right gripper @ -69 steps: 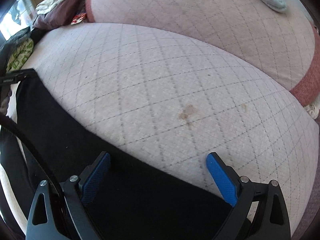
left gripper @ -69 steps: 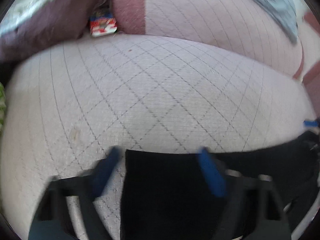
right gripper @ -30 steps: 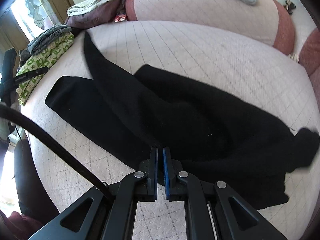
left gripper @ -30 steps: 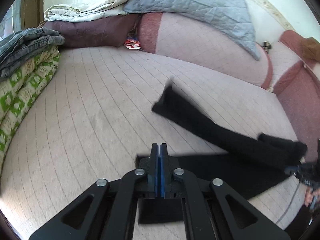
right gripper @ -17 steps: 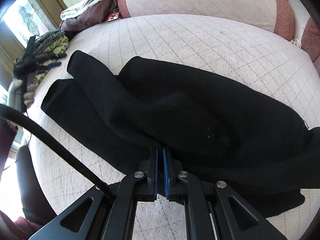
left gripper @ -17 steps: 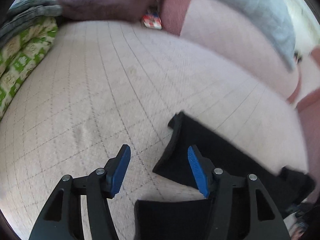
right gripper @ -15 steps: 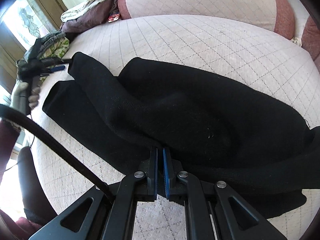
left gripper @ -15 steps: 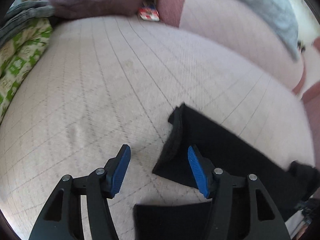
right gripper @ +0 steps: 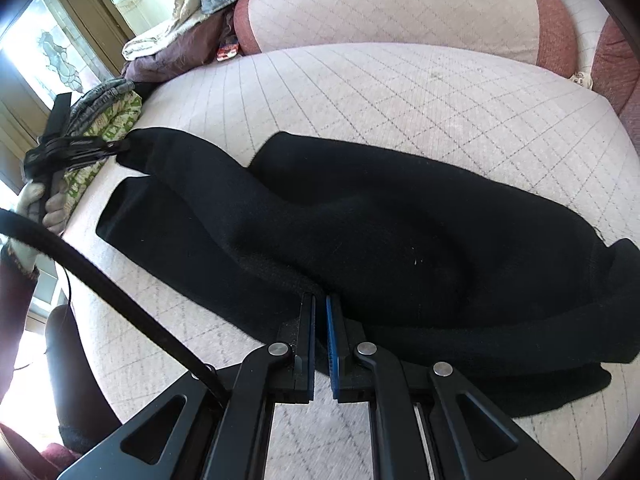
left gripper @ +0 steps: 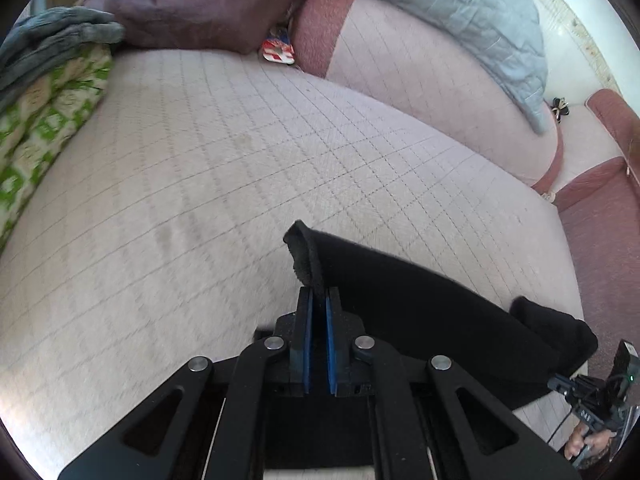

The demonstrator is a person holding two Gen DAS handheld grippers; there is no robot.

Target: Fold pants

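Note:
Black pants (right gripper: 380, 232) lie across a quilted pale sofa seat (right gripper: 440, 92), one leg crossed over the other. My left gripper (left gripper: 318, 294) is shut on the hem end of the upper leg (left gripper: 308, 264), lifted a little off the seat. It shows in the right wrist view (right gripper: 116, 146) at the far left, on that leg end. My right gripper (right gripper: 320, 300) is shut on the pants' near edge at the waist end. The right gripper also shows in the left wrist view (left gripper: 592, 400) at the lower right.
A green patterned cushion (left gripper: 44, 120) with grey jeans (left gripper: 44, 44) on it stands at the left. A maroon pillow (left gripper: 188, 20), folded sheets and a grey-blue quilt (left gripper: 440, 4) lie along the backrest. A small red packet (left gripper: 278, 50) sits at the back.
My left gripper was open around the upper leg's end; now it has shut on that hem. My right gripper has stayed shut on the waist edge, and the leg end is stretched left.

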